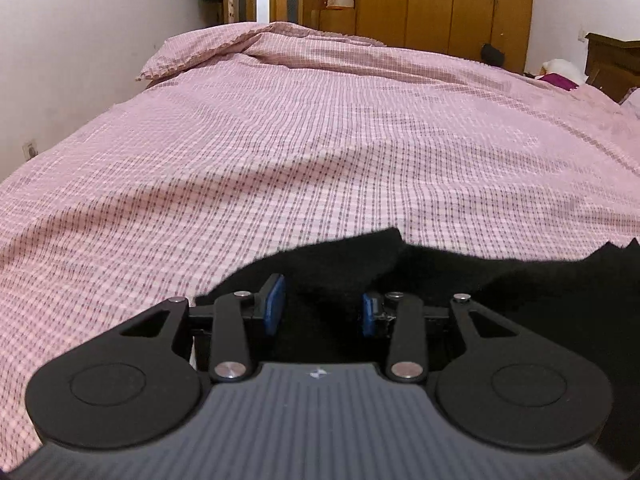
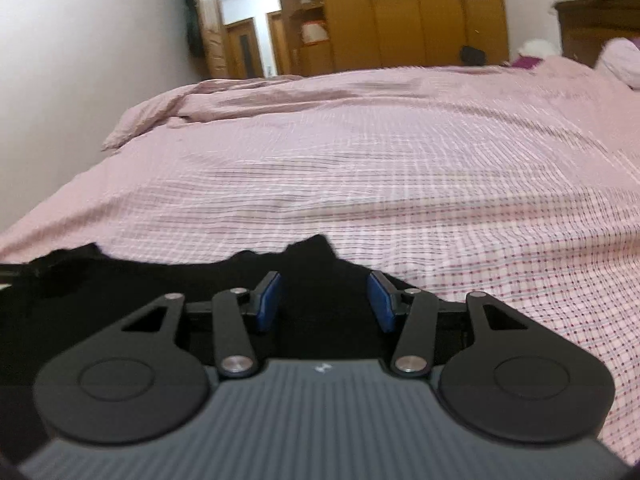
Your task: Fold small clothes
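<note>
Left wrist view: black garment (image 1: 400, 272) is seen along the lower edge of the frame, lying on the pink checked bedcover (image 1: 320, 140). Left gripper (image 1: 322, 308) is held partly spread, blue pads (image 1: 275, 304) on either side of dark cloth; whether the cloth is pinched cannot be told, since a gap shows between the pads and the fabric is featureless. A wooden wardrobe (image 1: 440, 0) is noted at the upper right.

Right wrist view, blurred: the same black garment (image 2: 160, 280) fills the lower left. Right gripper (image 2: 324, 300) is likewise partly spread with cloth between the pads; grip cannot be confirmed.

Progress, judged: no finished fold is visible; the garment appears bunched, so folding is judged largely still to be done.
</note>
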{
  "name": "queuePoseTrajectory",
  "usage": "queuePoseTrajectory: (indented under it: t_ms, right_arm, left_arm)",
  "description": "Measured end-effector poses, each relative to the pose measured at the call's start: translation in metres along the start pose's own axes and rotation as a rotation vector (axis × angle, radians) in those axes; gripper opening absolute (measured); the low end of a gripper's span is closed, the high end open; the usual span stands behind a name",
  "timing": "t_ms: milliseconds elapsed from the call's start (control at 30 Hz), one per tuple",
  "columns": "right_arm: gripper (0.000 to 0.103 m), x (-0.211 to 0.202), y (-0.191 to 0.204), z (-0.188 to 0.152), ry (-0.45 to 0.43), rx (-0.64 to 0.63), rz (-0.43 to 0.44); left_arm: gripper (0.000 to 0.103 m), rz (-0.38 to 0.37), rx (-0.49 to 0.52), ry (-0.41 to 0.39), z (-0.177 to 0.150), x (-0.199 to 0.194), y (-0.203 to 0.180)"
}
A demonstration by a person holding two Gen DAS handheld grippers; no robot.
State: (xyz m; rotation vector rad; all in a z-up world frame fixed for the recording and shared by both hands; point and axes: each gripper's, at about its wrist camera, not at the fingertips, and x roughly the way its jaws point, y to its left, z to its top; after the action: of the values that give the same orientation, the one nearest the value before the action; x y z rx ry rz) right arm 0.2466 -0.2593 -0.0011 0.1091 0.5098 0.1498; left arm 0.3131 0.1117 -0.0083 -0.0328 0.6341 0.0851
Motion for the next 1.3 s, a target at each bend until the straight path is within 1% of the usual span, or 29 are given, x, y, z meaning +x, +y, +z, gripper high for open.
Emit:
queuePoseTrajectory:
  t_ms: [67, 100, 167, 267, 333, 467, 533, 600, 700, 733, 867, 1000, 1133, 1300]
  right_arm:
    - [0.050, 0.013, -0.004, -0.004, 0.060, 0.001, -0.035]
    - [0.050, 0.018, -0.006, -0.008, 0.077, 0.015, -0.030]
    - [0.050, 0.021, -0.009, -0.011, 0.069, 0.040, -0.023]
    - [0.050, 0.021, -0.010, -0.012, 0.068, 0.045, -0.018]
    - [0.050, 0.021, -0.011, -0.013, 0.068, 0.051, -0.014]
    - [0.050, 0.021, -0.013, -0.013, 0.063, 0.063, -0.007]
    - [0.050, 0.020, -0.014, -0.014, 0.063, 0.064, -0.007]
    - [0.050, 0.019, -0.014, -0.014, 0.062, 0.063, -0.008]
    - [0.050, 0.017, -0.013, -0.015, 0.055, 0.070, -0.013]
    - [0.050, 0.016, -0.013, -0.015, 0.052, 0.070, -0.016]
    - [0.050, 0.016, -0.011, -0.015, 0.052, 0.066, -0.028]
    - [0.050, 0.008, -0.012, -0.013, 0.058, 0.086, -0.030]
    - [0.051, -0.018, -0.010, -0.014, 0.072, 0.100, -0.058]
    - [0.051, -0.064, -0.010, -0.019, 0.060, 0.107, -0.063]
  left_arm:
    - [0.047, 0.010, -0.002, -0.002, 0.005, 0.003, 0.001]
    - [0.049, 0.014, -0.007, 0.001, 0.008, 0.006, 0.002]
    - [0.052, 0.021, -0.014, 0.012, 0.012, 0.013, 0.003]
    - [0.057, 0.033, -0.001, 0.073, 0.013, 0.030, 0.001]
    - [0.060, 0.031, -0.014, 0.069, 0.013, 0.034, 0.002]
    - [0.061, 0.009, -0.041, 0.060, 0.022, 0.029, 0.009]
    - [0.061, 0.009, -0.039, 0.042, 0.029, 0.022, 0.012]
    - [0.061, 0.026, -0.032, 0.025, 0.034, 0.012, 0.011]
    - [0.061, 0.116, -0.004, 0.020, 0.040, -0.002, 0.007]
    - [0.061, 0.122, 0.000, 0.022, 0.041, -0.007, 0.008]
    - [0.061, 0.096, -0.018, 0.030, 0.039, -0.032, 0.011]
    - [0.061, 0.078, 0.018, 0.040, 0.027, -0.061, 0.010]
    - [0.061, 0.071, 0.046, 0.062, 0.012, -0.090, 0.015]
    - [0.061, 0.070, 0.032, 0.104, -0.010, -0.115, 0.023]
